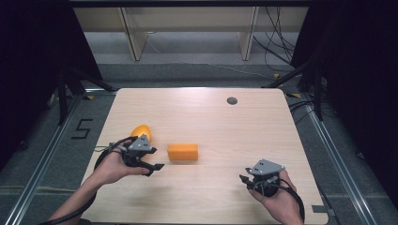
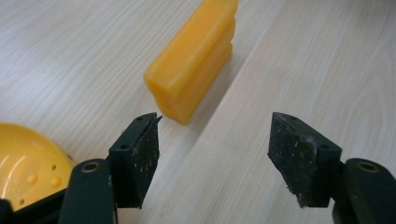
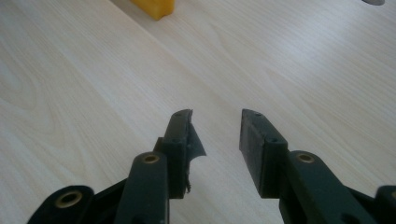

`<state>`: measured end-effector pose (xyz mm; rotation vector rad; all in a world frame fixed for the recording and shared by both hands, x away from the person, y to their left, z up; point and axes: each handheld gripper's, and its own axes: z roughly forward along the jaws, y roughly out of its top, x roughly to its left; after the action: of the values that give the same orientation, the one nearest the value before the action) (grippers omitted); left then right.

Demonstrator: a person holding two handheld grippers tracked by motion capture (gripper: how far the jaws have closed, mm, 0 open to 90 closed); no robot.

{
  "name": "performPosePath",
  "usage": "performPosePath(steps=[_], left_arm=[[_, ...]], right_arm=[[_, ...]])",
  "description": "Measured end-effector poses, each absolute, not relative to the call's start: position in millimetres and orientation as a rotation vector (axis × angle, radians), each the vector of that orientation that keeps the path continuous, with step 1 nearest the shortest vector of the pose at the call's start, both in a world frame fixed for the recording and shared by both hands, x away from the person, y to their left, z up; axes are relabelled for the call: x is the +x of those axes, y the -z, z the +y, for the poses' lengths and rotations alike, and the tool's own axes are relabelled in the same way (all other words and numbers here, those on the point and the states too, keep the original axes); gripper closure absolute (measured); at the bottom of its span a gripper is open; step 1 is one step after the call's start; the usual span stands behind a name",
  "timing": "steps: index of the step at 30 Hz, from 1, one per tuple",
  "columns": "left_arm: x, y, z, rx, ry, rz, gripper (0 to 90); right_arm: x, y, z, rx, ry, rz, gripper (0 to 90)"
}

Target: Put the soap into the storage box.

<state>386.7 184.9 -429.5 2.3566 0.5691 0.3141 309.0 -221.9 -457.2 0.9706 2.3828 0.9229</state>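
Currently, my left gripper (image 1: 157,165) stands released, jaws wide with nothing between them; the orange block (image 1: 183,152) lies just beyond, at 1 o'clock, on the table (image 1: 211,126). At 4 o'clock, my right gripper (image 1: 243,178) shows a narrow gap, empty.

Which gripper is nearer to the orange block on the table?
Left. The left gripper sits just beside the orange block, jaws open and aimed at its end. The right gripper is farther off, toward the table's near right corner.
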Motion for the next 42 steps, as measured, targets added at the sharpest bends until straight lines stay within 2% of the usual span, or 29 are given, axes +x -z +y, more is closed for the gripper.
performPosePath(steps=[7,17,26,34,42], left_arm=[[409.1,422.8,168.2,2.448,-0.333,0.490,31.2],[430.8,417.5,151.0,2.520,-0.294,0.390,33.0],[438.4,415.0,135.2,2.561,-0.254,0.339,33.0],[450.0,419.4,118.7,2.689,-0.260,0.229,33.2],[456.3,427.9,102.9,2.765,-0.216,0.203,33.2]], right_arm=[[310.6,458.5,-221.5,0.959,-0.931,2.387,62.8],[308.9,459.1,-222.0,0.980,-0.937,2.371,57.4],[311.0,460.2,-224.2,0.990,-0.947,2.378,56.6],[311.0,460.5,-224.0,1.003,-0.953,2.383,56.4],[309.9,461.2,-224.0,1.037,-0.971,2.374,56.2]])
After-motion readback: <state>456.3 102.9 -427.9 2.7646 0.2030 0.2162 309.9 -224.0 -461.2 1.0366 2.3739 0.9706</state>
